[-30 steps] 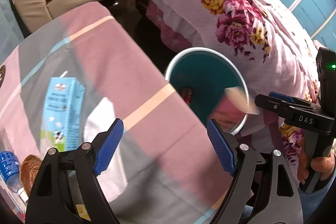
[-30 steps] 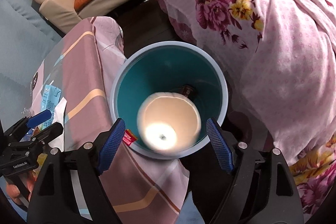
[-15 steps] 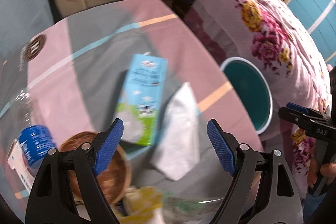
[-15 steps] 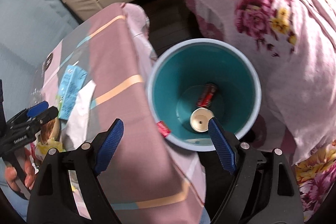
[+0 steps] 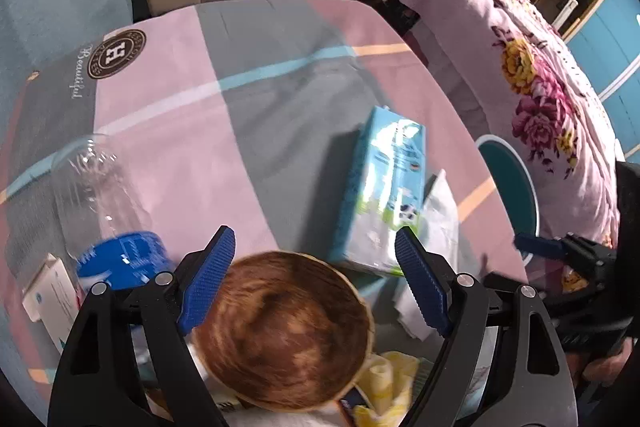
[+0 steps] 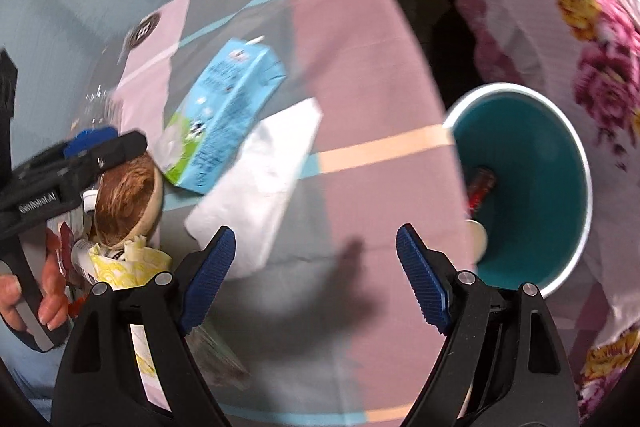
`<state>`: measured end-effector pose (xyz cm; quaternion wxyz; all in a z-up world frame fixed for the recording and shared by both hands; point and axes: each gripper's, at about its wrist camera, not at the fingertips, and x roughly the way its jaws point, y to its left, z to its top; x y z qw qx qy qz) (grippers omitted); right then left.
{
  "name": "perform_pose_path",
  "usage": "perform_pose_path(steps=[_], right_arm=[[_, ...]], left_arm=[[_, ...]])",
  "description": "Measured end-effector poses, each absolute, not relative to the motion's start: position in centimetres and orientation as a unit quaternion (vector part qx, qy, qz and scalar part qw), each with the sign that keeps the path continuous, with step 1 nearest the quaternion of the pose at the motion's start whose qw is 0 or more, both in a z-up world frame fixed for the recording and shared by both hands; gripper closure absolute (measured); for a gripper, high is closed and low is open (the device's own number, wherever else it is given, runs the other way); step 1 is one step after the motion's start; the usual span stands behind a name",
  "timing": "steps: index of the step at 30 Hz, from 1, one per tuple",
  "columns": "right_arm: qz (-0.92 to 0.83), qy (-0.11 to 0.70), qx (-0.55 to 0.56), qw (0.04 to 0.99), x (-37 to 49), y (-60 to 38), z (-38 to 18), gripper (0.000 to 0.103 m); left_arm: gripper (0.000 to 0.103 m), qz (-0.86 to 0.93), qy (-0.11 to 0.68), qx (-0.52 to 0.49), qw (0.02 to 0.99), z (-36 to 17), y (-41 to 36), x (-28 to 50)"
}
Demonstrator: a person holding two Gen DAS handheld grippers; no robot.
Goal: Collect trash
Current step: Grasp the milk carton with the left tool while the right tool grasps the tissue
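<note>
Hovering over the table (image 6: 360, 75), both grippers gape wide with nothing between their jaws: the left gripper (image 5: 310, 283) above the bowl (image 5: 280, 331), the right gripper (image 6: 316, 275) over bare cloth. The bin (image 6: 560, 155) beside the table's right edge already holds a red can (image 6: 482, 187) and a cup (image 6: 478, 243). Collecting looks partly done: the carton (image 6: 224, 115), napkin (image 6: 260, 183), bottle (image 5: 108, 219) and yellow wrapper (image 6: 120, 267) are left near the front-left corner.

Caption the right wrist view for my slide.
Open right gripper over the table, milk carton and napkin ahead, teal bin beside it.
</note>
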<state>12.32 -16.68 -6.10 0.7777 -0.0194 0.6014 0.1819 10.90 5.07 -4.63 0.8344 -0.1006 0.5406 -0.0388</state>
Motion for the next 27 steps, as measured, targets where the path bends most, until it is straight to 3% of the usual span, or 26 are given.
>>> perform_pose_path(steps=[10, 13, 15, 16, 19, 22, 27], right_arm=[[0.196, 0.607, -0.056, 0.768, 13.4, -11.8, -8.9, 0.024], [0.193, 0.602, -0.070, 0.771, 13.3, -11.3, -9.3, 0.031], [0.194, 0.596, -0.080, 0.775, 13.1, -11.0, -9.2, 0.039], [0.193, 0.590, -0.091, 0.778, 13.0, -10.9, -9.2, 0.047], [0.197, 0.584, -0.096, 0.781, 12.9, -11.0, -9.0, 0.090], [0.204, 0.592, -0.068, 0.777, 13.1, -12.0, -8.9, 0.096], [0.200, 0.584, -0.030, 0.786, 13.2, -14.7, -7.7, 0.097]], left_arm=[[0.020, -0.042, 0.538, -0.112, 0.834, -5.2, 7.1, 11.6], [0.020, -0.042, 0.538, -0.117, 0.834, -5.4, 7.5, 11.8], [0.020, -0.043, 0.539, -0.117, 0.833, -5.5, 7.5, 11.8], [0.020, -0.044, 0.540, -0.116, 0.833, -5.5, 7.5, 11.8], [0.020, -0.046, 0.542, -0.112, 0.832, -5.6, 7.0, 12.0], [0.020, -0.055, 0.545, -0.103, 0.830, -5.6, 5.9, 12.1], [0.020, -0.076, 0.553, -0.078, 0.826, -5.8, 3.2, 12.7]])
